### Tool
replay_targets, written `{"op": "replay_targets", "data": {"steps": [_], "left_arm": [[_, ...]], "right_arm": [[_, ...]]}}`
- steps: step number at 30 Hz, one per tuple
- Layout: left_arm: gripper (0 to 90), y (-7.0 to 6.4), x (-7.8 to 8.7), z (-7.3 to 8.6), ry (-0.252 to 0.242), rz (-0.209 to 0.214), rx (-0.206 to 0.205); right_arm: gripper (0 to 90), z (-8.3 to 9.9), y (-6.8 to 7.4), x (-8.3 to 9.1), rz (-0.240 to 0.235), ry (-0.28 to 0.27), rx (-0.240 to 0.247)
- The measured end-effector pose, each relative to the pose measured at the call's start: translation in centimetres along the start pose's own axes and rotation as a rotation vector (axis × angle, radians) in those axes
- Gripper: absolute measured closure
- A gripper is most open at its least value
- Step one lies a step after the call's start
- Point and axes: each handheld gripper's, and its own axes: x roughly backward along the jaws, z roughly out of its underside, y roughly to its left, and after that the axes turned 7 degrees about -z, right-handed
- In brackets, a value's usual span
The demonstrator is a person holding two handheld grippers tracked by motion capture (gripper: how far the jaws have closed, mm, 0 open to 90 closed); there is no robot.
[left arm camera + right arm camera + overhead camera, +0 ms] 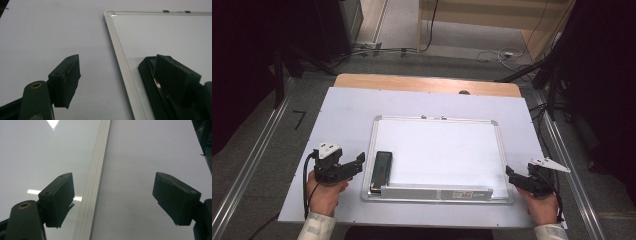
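Observation:
A whiteboard [437,150] with a silver frame lies flat in the middle of the table. On its left part rests a black eraser [382,169], lengthwise along the left frame. My left gripper [357,164] is held just left of the board's lower left corner, open, with nothing in it. In the left gripper view [120,75] its jaws straddle the board's left frame [120,57], the right jaw over the eraser [148,82]. My right gripper [511,174] is open at the board's lower right edge; in the right gripper view [112,197] its jaws straddle the right frame [97,170].
The board lies on a white sheet [342,115] that covers a wooden table [412,81]. A silver pen tray [437,192] runs along the board's near edge. Grey floor, cables and metal rails surround the table.

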Motion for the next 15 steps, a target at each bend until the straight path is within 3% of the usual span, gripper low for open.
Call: {"op": "replay_targets", "data": {"steps": [15], "left_arm": [[22.0, 1.8, 0.0, 1.1, 0.022, -0.020, 0.011]], "right_arm": [[16.3, 0.0, 0.0, 0.1, 0.000, -0.004, -0.002]]}}
